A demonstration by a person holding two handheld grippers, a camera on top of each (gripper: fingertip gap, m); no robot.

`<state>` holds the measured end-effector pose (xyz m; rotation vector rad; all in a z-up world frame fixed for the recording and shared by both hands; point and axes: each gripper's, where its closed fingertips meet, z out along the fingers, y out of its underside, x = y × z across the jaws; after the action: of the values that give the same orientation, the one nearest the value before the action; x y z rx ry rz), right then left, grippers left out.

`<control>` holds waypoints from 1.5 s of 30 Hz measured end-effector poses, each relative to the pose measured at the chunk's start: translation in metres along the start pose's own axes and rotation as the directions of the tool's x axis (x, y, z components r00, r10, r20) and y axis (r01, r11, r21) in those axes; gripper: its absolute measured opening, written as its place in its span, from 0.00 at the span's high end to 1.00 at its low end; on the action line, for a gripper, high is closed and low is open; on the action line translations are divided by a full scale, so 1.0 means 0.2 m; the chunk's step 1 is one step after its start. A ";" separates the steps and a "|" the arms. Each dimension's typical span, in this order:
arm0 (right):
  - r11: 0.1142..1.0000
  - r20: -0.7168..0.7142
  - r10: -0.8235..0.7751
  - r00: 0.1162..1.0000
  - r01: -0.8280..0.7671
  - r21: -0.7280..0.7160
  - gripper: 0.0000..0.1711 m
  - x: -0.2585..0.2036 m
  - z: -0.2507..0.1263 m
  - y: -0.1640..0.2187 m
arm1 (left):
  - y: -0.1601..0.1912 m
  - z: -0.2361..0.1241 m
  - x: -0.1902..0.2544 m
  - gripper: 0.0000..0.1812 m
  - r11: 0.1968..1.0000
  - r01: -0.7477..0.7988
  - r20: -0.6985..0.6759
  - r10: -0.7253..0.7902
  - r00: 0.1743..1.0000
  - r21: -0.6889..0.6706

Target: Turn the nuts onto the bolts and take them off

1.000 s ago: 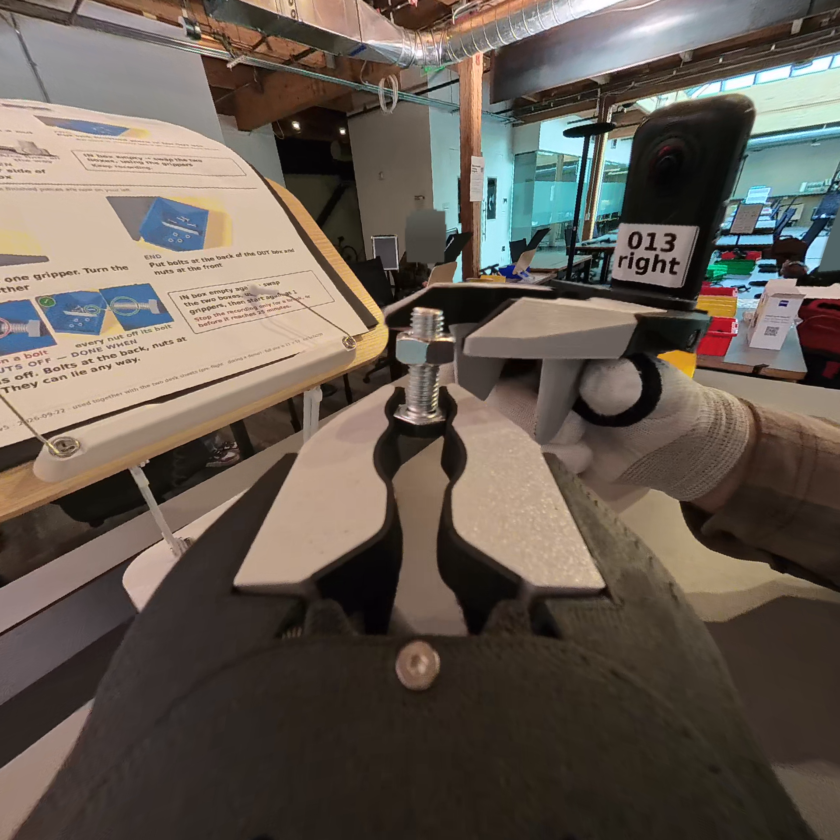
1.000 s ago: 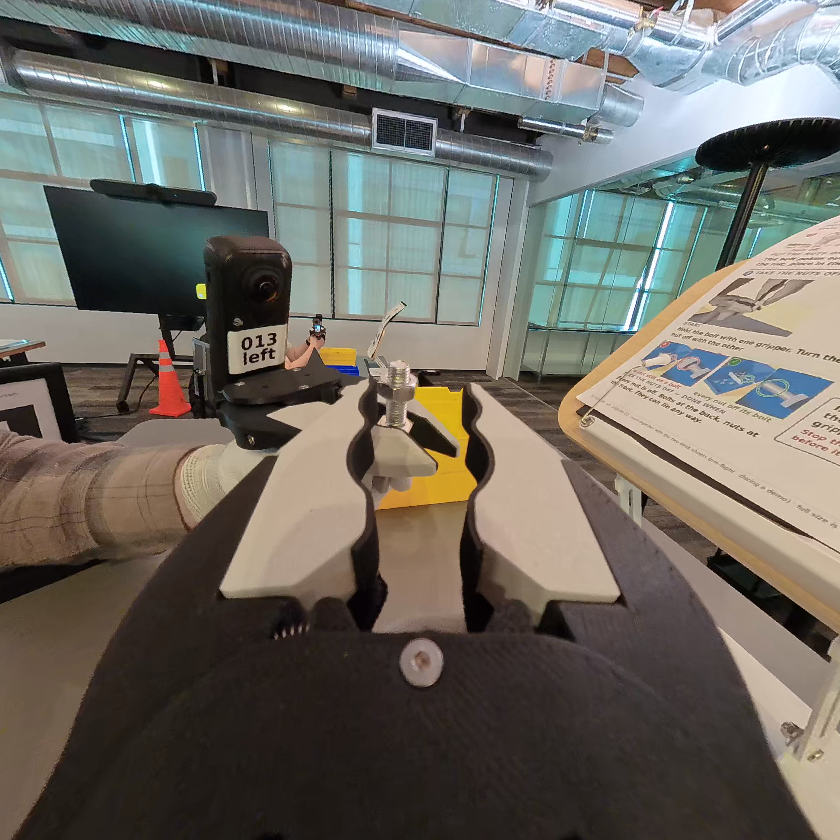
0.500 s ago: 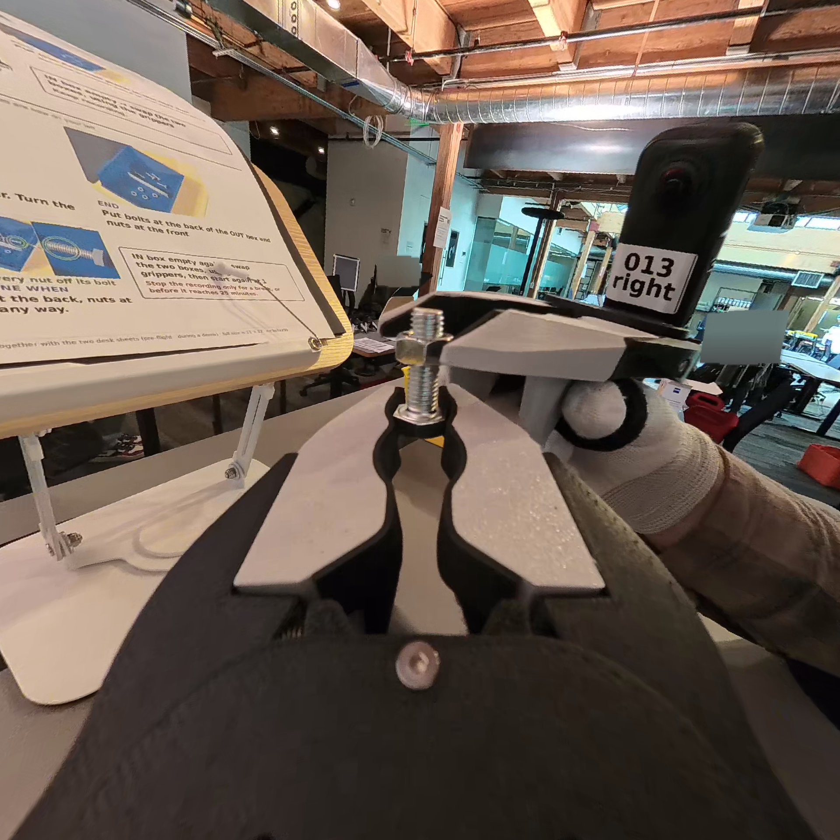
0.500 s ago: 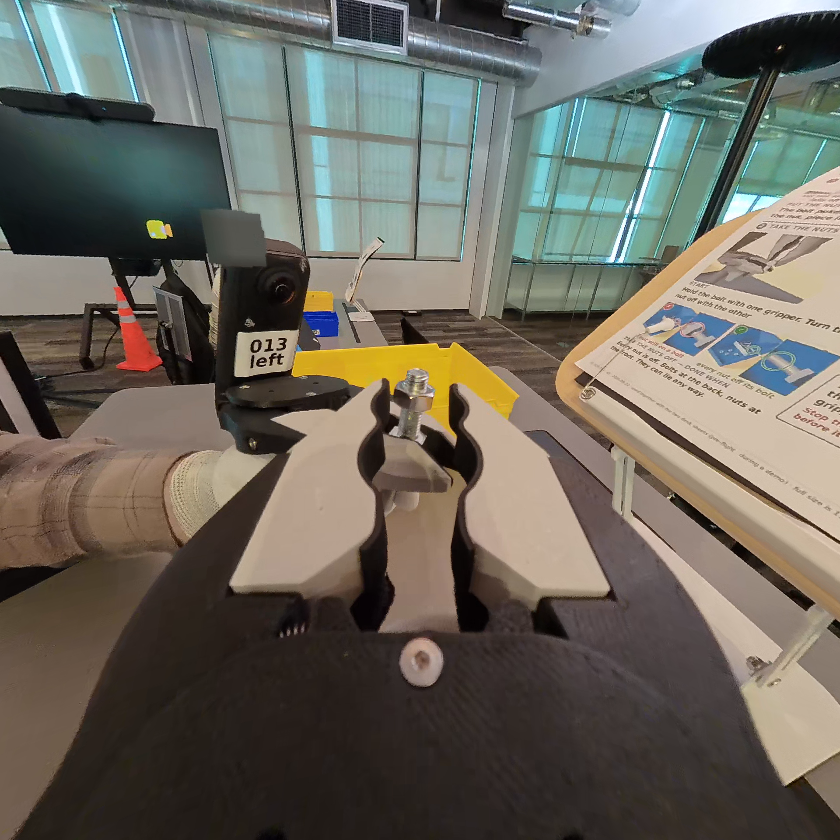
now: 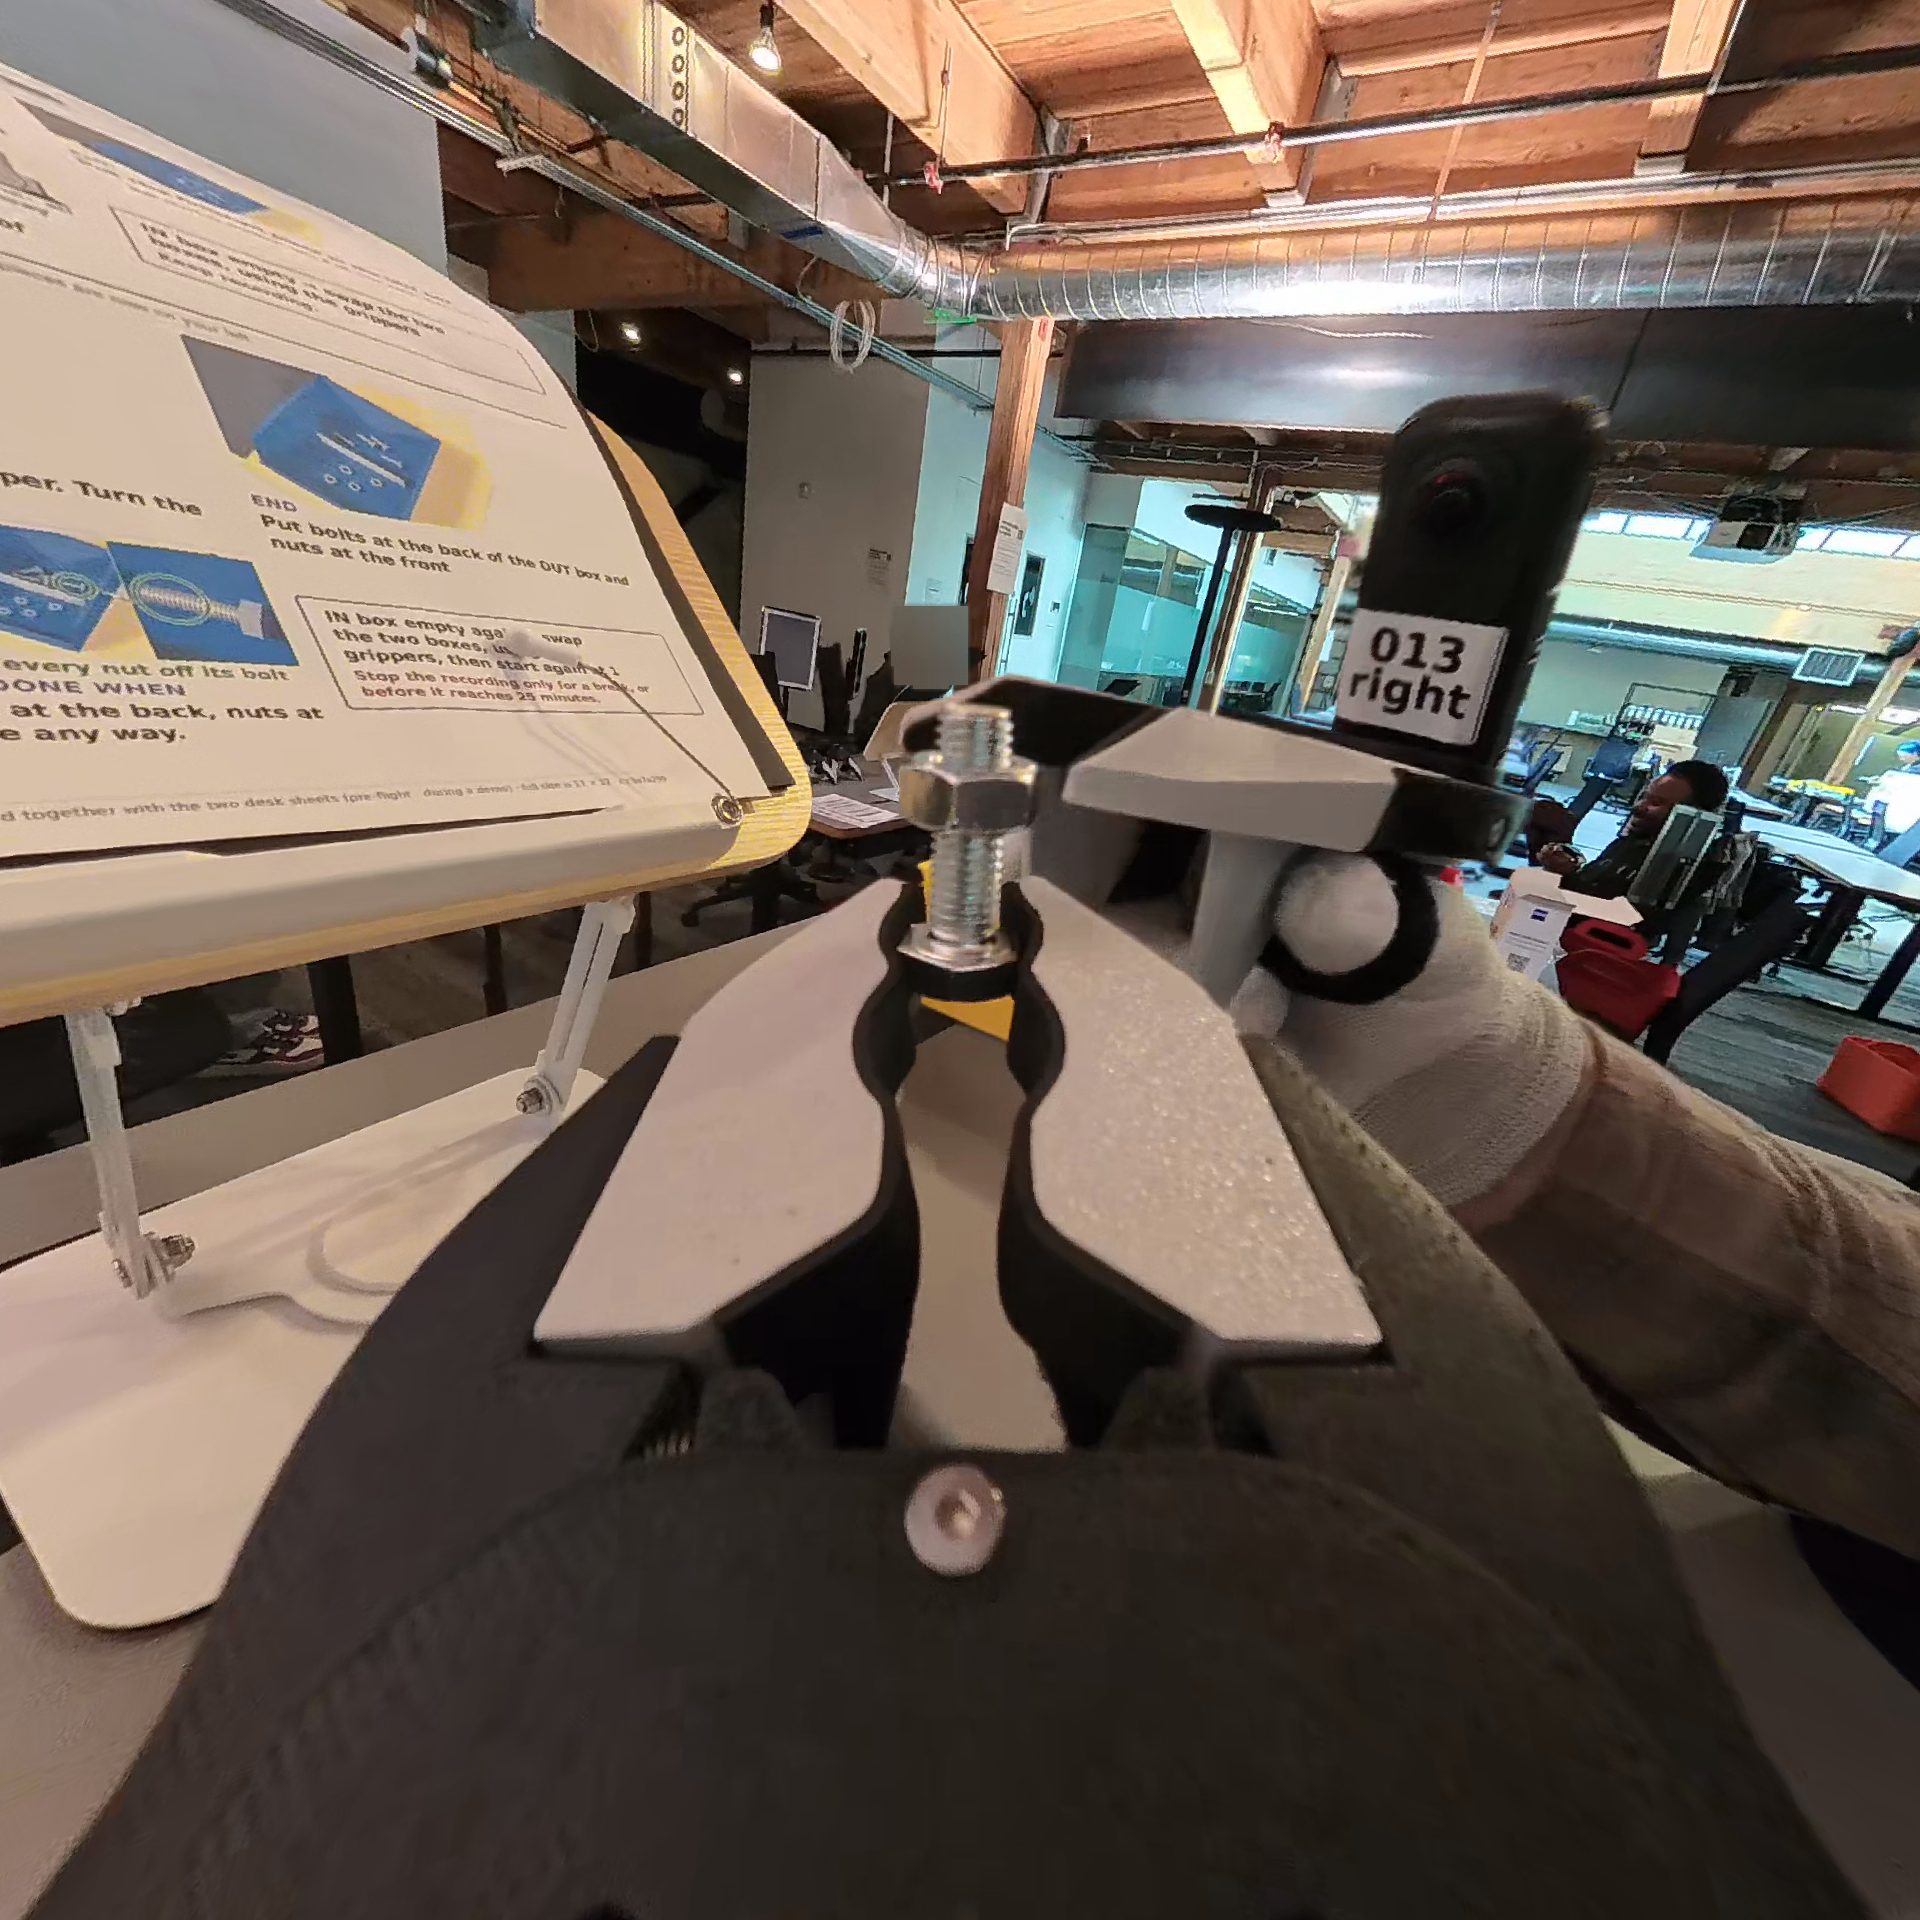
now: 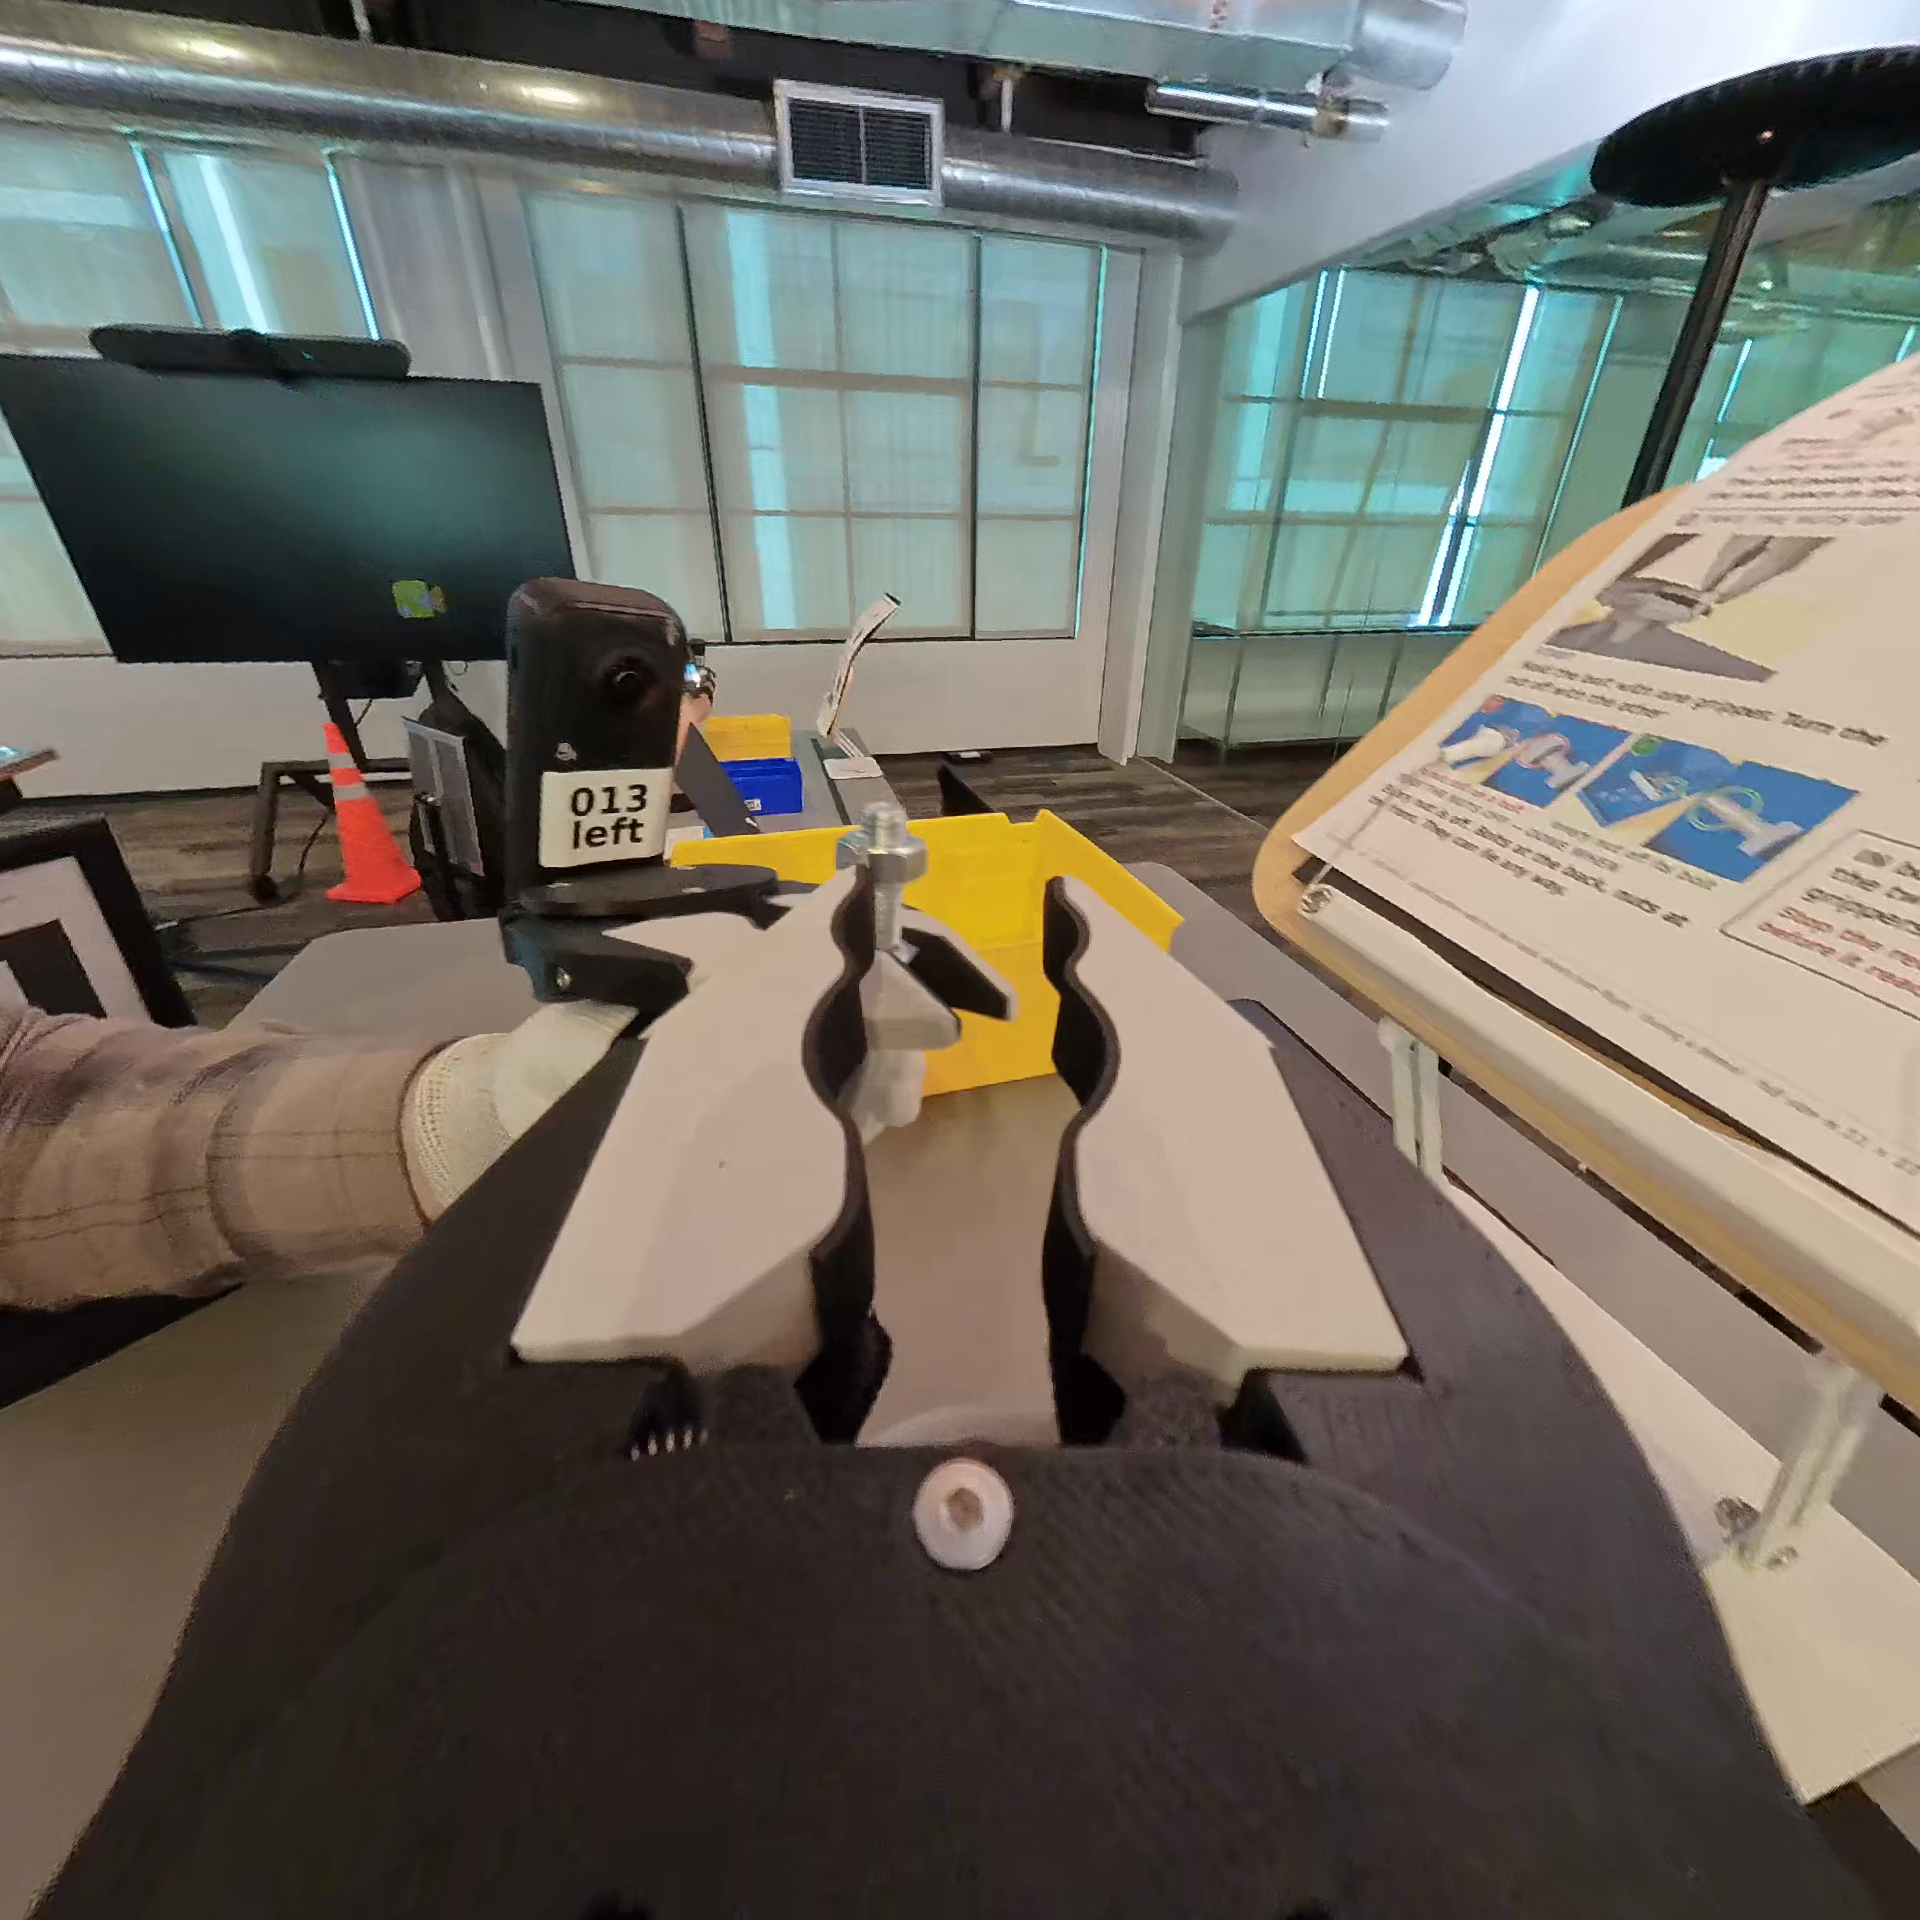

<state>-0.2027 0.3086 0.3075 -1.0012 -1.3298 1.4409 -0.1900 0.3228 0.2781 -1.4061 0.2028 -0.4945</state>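
Right gripper (image 6: 951, 914) released — nut (image 5: 964, 798) free.

Wooden beams (image 5: 1226, 73) and a shiny silver pipe (image 5: 1351, 275) run across the ceiling at 12 o'clock. A wooden post (image 5: 1003, 499) stands in the middle of the room. Tall windows (image 6: 831, 416) let in pale light. A big black screen (image 6: 281, 509) stands at 9 o'clock, with an orange cone (image 6: 358, 821) on the dark wood floor (image 6: 1091, 790) below it.
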 end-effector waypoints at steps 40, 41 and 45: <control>0.999 -0.119 0.045 0.992 -0.048 -0.023 0.78 0.14 -0.05 0.00 | -0.02 0.00 0.04 0.92 0.999 -0.054 -0.008 0.054 0.998 -0.002; 0.999 -0.099 0.037 0.994 -0.038 -0.011 0.78 0.12 -0.05 -0.01 | -0.02 0.00 0.04 0.92 0.999 -0.049 -0.010 0.049 0.999 -0.001; 1.000 0.000 0.000 1.000 0.000 0.006 0.75 -0.01 -0.02 -0.05 | 0.00 0.01 0.04 0.92 0.999 -0.050 -0.007 0.050 0.999 -0.013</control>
<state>-0.1981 0.3080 0.3175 -0.9974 -1.3253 1.4444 -0.1829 0.3211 0.2788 -1.4092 0.2459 -0.4572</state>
